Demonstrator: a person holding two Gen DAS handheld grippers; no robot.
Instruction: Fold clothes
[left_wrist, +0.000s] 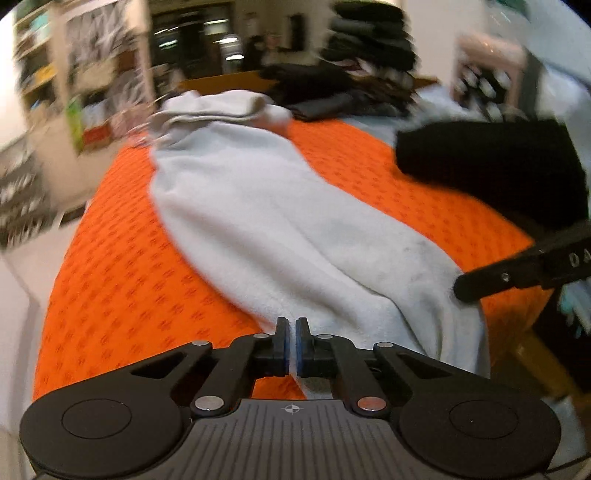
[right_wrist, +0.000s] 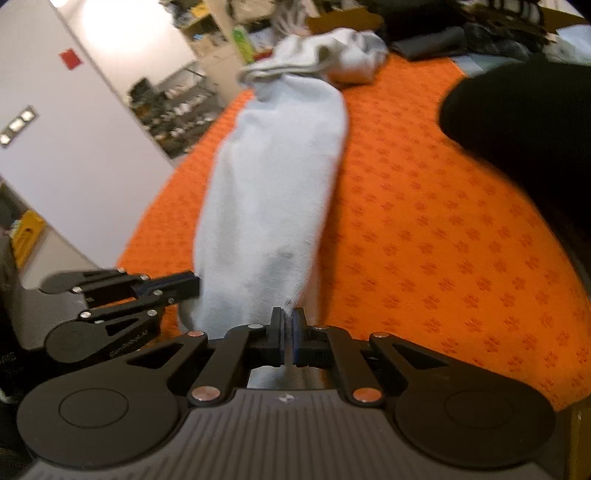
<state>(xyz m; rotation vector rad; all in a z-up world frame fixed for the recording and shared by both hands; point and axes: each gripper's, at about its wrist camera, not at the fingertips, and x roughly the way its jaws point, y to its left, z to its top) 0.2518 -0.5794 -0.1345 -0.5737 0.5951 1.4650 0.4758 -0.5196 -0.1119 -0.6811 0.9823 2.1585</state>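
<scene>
A: Start close in. What are the grippers doing?

B: The left gripper (left_wrist: 291, 325) has its pads nearly together at the near edge of the pale grey garment (left_wrist: 266, 221). It looks pinched on that hem, though the cloth between the pads is hard to make out. The right gripper (right_wrist: 287, 316) is likewise closed at the near end, with a sliver of pale cloth showing in the gap, so I judge it to be gripping the hem too.

A: And the garment itself?

B: It lies stretched lengthwise on the orange patterned cloth (left_wrist: 122, 266), running from the grippers away to the far side. Its far end (right_wrist: 325, 51) is bunched and crumpled.

A: So how far along is the folding?

B: Early, I'd say. The piece is pulled out long but no fold is visible, and the far end needs smoothing.

A: Anything beyond?

B: A black garment (right_wrist: 524, 122) lies at the right, and dark clothes (left_wrist: 369, 48) are piled at the far edge.
</scene>
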